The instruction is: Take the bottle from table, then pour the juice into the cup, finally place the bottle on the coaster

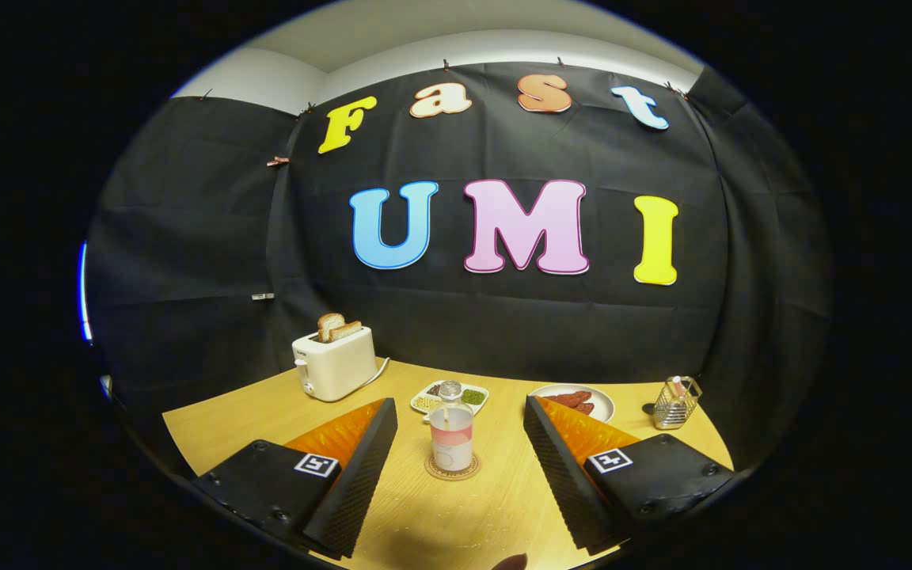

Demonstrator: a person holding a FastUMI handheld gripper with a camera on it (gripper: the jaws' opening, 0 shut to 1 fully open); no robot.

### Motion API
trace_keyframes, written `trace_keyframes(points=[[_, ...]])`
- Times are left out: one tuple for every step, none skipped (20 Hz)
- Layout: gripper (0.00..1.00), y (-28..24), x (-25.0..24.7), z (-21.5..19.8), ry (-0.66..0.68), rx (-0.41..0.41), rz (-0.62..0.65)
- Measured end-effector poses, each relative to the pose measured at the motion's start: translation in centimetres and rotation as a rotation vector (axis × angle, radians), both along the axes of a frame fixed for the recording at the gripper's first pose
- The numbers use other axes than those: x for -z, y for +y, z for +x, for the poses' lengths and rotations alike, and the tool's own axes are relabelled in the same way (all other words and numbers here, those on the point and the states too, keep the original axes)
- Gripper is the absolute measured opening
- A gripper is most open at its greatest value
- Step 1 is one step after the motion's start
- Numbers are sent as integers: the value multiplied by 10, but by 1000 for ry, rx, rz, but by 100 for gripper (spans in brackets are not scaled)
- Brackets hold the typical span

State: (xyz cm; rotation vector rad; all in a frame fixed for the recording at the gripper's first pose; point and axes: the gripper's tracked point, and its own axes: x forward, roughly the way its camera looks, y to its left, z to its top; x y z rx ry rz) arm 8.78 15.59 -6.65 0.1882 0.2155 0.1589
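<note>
The hand-held gripper (460,467) is released, its two fingers (357,475) spread wide and touching nothing. Each finger has a black ribbed inner pad, an orange ridged back and a flat black block carrying a small square marker.

One bottle (451,434) stands upright between and just beyond the fingertips, centred on one round woven coaster (453,469). The bottle is a clear cylinder with pink liquid in its upper part, a pale label below and a rounded translucent cap.

The counter (242,419) is smooth, light wood with a fine grain and a curved far edge. At far left sits one boxy cream toaster (335,364) with rounded corners, a knob on its near end and a cord trailing right; two slices of bread (337,326) stick up from its slots. Just behind the bottle lies one white divided dish (450,396) holding small heaps in green, beige and dark tones. To its right is one round white plate (575,400) with reddish-brown pieces. At far right stands one shiny wire holder (676,404) with a few slim items inside.
</note>
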Motion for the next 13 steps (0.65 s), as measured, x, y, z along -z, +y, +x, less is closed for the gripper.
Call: trace_keyframes(points=[[98, -3, -5, -3, -10, -2, -15], [98, -7, -11, -6, -22, -4, -25], [98, -9, -18, -9, -34, -6, -27], [98, -11, -23, -13, -42, -6, -25], [97, -14, -27, -16, -49, -6, -23], [97, -17, -31, -20, -57, -2, -20], [96, -20, -37, -23, -68, -2, -17], [96, -23, -41, -25, -77, -1, -16], [96, -25, -44, -28, -79, -6, -14], [96, -26, -45, -32, -82, -13, -15], [95, -29, -46, -34, -85, -20, -18], [96, -32, -47, -38, -81, -27, -20], [96, -35, -46, -40, -79, -35, -21]])
